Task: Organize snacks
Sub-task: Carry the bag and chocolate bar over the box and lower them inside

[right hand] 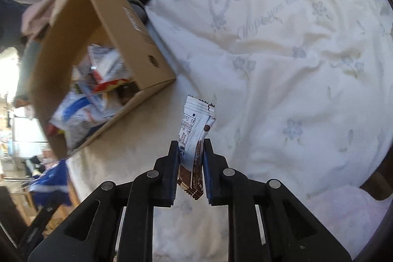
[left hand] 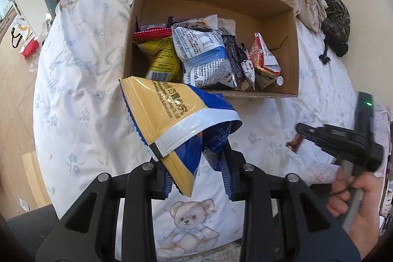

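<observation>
Bedding [left hand: 81, 100] printed with pale flowers and teddy bears lay under everything. On it stood an open cardboard box [left hand: 277, 23] holding snack packets [left hand: 203, 55]. Nearer the camera, the left hand-held gripper [left hand: 196, 178] was clamped narrowly on a yellow-and-blue snack bag [left hand: 172, 119], held just before the box's near wall. To the right, the right hand-held gripper [right hand: 190, 161] pinched a small white-and-brown snack bar [right hand: 195, 129] above the bedding, beside the box.

A tan-and-blue snack bag [left hand: 172, 119] with a white band hangs at frame centre before a brown cardboard box [left hand: 277, 23] on white bedding [left hand: 81, 95] printed with pale blue flowers.
</observation>
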The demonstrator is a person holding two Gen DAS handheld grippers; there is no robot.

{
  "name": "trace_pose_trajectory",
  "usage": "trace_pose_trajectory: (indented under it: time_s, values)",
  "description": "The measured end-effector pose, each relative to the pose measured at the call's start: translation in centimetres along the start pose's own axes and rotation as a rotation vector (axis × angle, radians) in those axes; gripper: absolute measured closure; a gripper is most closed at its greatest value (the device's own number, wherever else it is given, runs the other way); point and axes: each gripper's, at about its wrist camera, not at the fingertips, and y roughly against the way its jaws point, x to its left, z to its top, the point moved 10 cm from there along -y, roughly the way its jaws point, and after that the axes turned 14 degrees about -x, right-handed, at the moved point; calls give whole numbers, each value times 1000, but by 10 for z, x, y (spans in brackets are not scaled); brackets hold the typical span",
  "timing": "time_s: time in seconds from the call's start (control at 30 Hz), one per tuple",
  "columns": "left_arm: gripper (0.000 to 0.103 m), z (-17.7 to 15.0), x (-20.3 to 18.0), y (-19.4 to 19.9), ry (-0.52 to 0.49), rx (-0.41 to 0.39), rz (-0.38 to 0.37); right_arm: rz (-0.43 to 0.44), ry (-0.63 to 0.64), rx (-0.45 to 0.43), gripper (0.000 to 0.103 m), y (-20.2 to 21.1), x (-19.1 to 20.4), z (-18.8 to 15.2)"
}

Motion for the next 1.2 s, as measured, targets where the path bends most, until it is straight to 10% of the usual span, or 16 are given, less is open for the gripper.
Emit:
trace_pose_trajectory:
  time_s: [0.43,0.77,1.2]
  values:
    - [75,25,45,19,95,-132,77,293,127,-146,84,63,98,7]
    - [75,52,57,43,133,-244,88,327,260,-161,84,67,136,5]
    - [75,128,4,25,-76,-325,72,309,350,-204,84,45,164,39]
